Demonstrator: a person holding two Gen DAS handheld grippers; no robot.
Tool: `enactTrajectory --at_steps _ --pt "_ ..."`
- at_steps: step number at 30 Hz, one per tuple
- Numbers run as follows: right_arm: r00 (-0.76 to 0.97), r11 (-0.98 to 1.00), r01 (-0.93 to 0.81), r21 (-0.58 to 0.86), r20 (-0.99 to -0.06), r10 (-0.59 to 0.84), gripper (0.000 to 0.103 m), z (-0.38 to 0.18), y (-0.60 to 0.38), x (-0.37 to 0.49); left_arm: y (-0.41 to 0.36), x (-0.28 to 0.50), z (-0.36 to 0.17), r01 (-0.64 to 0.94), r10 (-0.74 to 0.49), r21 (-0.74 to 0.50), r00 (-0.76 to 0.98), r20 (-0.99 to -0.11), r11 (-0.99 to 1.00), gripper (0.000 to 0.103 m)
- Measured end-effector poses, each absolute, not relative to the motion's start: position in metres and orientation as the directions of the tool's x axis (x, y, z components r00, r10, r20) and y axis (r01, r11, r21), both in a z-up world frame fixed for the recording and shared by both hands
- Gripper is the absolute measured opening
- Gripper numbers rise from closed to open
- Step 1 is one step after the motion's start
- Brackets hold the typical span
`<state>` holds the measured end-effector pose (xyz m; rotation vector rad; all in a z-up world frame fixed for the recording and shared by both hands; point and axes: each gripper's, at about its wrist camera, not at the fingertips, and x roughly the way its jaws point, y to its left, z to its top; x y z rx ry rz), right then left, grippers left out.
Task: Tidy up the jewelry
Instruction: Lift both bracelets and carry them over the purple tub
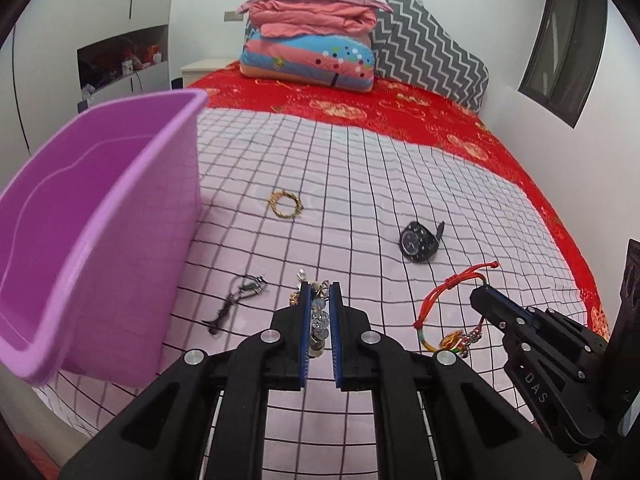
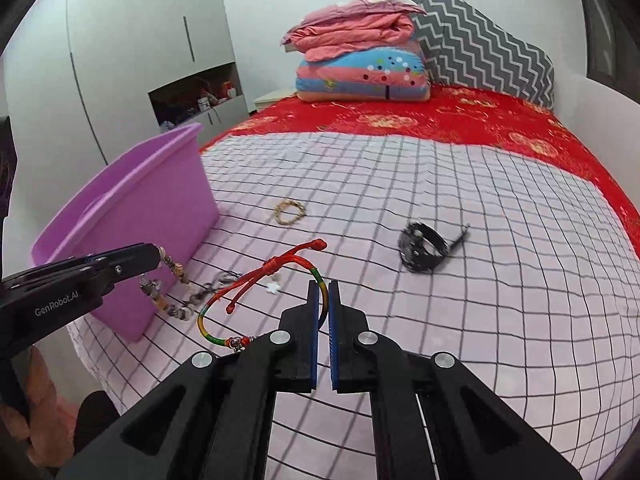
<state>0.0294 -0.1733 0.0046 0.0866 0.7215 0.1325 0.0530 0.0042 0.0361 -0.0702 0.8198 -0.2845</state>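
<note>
While both grippers are hanging above the checked sheet (image 1: pixel 360 184), the left gripper (image 1: pixel 319 316) is clamping a beaded bracelet (image 1: pixel 318 320) between its blue pads, and the right gripper (image 2: pixel 323 320) is pinching a red braided cord bracelet (image 2: pixel 280 268), which is dangling to its left. A gold bracelet (image 1: pixel 285 204), a black watch (image 1: pixel 418 239) and a dark chain (image 1: pixel 236 300) are lying on the sheet, beside the purple bin (image 1: pixel 120 184).

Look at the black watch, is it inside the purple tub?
No, the black watch lies on the checked sheet, well apart from the purple tub.
</note>
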Motion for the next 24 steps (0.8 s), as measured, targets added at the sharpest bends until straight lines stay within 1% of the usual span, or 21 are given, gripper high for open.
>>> enactTrajectory --at_steps 6,13,20,24 --pt "0.766 0.981 -0.149 0.128 -0.613 0.196 0.004 0.036 -0.14 0.037 0.031 0.049 0.07 0.216 -0.274 -0.172 0.676 -0.684 0.961 0.009" --pt "0.779 0.964 -0.236 0.123 -0.568 0.263 0.004 0.073 -0.092 0.055 0.075 0.056 0.11 0.173 -0.232 -0.156 0.744 -0.626 0.973 0.009" --pt "0.767 0.93 -0.345 0.128 -0.533 0.358 0.004 0.1 -0.032 0.083 0.13 0.07 0.126 0.088 -0.157 -0.144 0.79 -0.592 0.986 0.009" --pt "0.739 0.904 -0.405 0.134 -0.534 0.411 0.004 0.107 0.007 0.101 0.164 0.078 0.124 0.019 -0.103 -0.144 0.793 -0.601 0.989 0.009"
